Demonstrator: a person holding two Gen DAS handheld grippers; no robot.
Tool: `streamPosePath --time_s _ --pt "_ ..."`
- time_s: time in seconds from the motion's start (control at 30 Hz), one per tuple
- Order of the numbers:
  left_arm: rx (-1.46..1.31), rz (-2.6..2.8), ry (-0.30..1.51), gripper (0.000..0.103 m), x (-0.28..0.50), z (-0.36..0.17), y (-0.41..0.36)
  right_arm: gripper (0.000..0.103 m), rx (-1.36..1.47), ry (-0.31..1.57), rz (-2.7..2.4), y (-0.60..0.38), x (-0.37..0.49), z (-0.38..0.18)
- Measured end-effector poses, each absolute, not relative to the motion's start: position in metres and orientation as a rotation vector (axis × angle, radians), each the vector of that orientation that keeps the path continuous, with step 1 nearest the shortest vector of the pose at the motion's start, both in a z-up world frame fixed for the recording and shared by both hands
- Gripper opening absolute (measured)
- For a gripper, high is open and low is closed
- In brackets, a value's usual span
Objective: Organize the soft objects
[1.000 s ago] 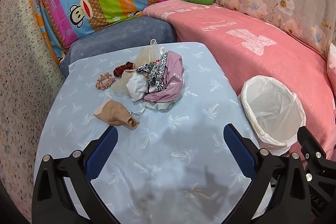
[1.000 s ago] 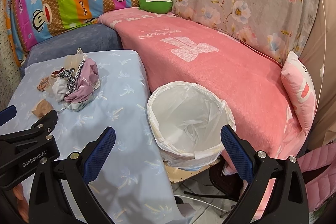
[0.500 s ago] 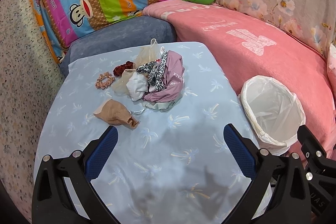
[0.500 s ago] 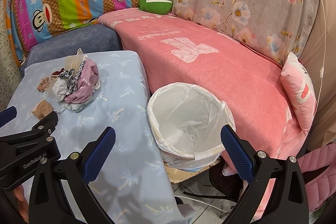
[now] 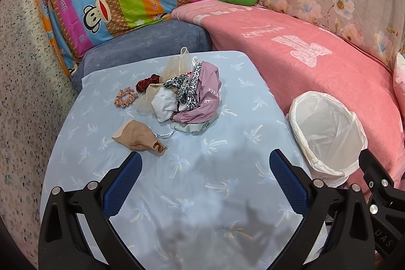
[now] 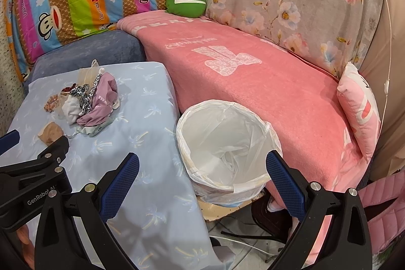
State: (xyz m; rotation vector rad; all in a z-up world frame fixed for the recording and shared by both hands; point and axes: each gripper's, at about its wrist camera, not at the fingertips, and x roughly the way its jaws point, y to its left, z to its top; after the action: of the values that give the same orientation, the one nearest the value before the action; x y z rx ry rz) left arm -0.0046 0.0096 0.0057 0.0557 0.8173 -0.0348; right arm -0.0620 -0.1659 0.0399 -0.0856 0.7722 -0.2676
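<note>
The left gripper (image 5: 205, 181) hangs above the blue-covered table (image 5: 189, 194), jaws spread wide with nothing between them. Ahead of it, well beyond the fingertips, lies the pile (image 5: 187, 95) of soft things: a mauve garment, a leopard-print strip, a white cloth and sheer beige fabric heaped together. Just ahead of the left finger sits a tan pouch (image 5: 138, 137), apart from the pile. Farther ahead and left lie a pink scrunchie (image 5: 124, 98) and a dark red scrunchie (image 5: 148, 84), the red one touching the pile.

The right gripper (image 6: 202, 175) is also wide open and holds nothing. Just ahead, between its fingers, stands the bin (image 6: 222, 143), lined with a white bag; only the liner shows inside. The pile (image 6: 88, 100) lies far to its left.
</note>
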Motion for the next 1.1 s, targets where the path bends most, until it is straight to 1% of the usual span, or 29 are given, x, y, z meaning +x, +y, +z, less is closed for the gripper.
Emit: streamPosePath --time_s 0.63,0.93,1.1 --pt "0.055 -0.059 0.808 0.096 -0.008 0.007 0.007 0.097 -0.087 0.772 -0.268 -0.166 -0.063 0.040" --pt "0.021 -0.054 0.836 0.096 0.004 -0.003 0.024 0.097 -0.084 0.767 -0.269 -0.163 -0.059 0.038" --pt "-0.021 -0.056 0.865 0.096 0.018 -0.017 0.044 0.097 -0.066 0.754 -0.258 -0.155 -0.049 0.035"
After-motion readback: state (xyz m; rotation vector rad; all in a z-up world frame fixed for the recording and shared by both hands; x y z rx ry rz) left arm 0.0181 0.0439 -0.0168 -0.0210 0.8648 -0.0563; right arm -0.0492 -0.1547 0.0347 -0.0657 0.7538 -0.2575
